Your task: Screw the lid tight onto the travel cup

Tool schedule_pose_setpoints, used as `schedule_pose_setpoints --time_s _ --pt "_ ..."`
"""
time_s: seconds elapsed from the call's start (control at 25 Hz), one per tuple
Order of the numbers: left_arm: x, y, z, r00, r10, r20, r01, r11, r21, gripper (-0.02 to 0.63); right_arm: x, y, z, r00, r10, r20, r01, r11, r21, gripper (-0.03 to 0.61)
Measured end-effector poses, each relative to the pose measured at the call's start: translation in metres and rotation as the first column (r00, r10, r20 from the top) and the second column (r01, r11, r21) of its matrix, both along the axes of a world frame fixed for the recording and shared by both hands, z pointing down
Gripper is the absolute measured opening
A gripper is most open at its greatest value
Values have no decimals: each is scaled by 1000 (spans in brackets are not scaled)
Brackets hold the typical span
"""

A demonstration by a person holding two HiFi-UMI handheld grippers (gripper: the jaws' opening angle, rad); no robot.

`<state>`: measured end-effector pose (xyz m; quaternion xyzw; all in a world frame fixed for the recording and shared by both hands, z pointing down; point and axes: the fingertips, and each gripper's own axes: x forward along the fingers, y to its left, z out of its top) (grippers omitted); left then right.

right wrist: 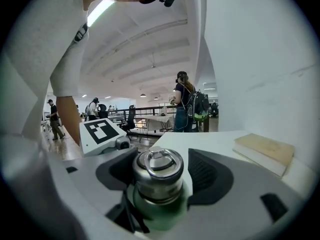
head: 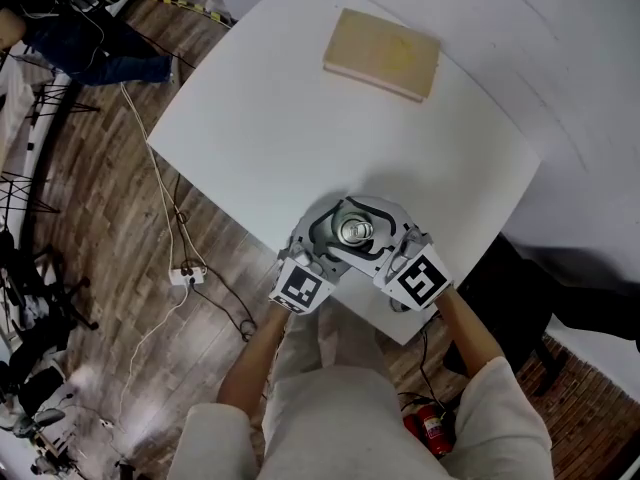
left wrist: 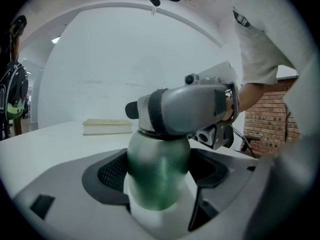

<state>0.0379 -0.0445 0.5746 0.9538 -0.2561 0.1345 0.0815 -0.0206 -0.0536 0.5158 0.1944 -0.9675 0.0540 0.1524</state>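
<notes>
Two grips | left gripper [left wrist: 160, 171] fingers [left wrist: 112, 173] clamped on travel cup [left wrist: 159, 151] | right gripper [right wrist: 162, 176] fingers [right wrist: 209, 171] clamped on lid [right wrist: 157, 165]

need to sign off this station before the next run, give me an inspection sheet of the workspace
surface: white table, no marks seen
job's things: green travel cup upright near the table's near edge, metal lid on it
clutter: tan book at the far side
grippers: left gripper tongs shut on the cup's body; right gripper tongs shut on the lid
cables: white cable and power strip on the floor left of the table
surroundings: wood floor, red fire extinguisher by the person's feet, brick wall, people behind
</notes>
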Motion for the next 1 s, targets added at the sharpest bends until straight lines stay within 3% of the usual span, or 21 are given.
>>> schedule_pose_setpoints --time_s 0.2,0.4,0.68,0.84,1.0 --pt "-2 0 -2 1000 2 -1 -2 1000 -2 350 -7 5 -2 995 -103 -3 104 995 12 264" --pt "-2 -1 -2 1000 3 -7 -2 1000 11 350 -5 4 -3 997 -72 23 72 997 30 255" --pt "1 -3 0 1000 4 -4 -4 1000 5 350 6 -4 5 990 143 14 -143 989 47 253" --pt "0 -1 -1 1000 4 -1 -4 1000 2 350 8 -9 3 947 320 6 -320 944 77 253" --pt "0 0 -1 1000 4 2 -4 1000 2 350 11 -11 1 899 439 10 -438 894 94 254"
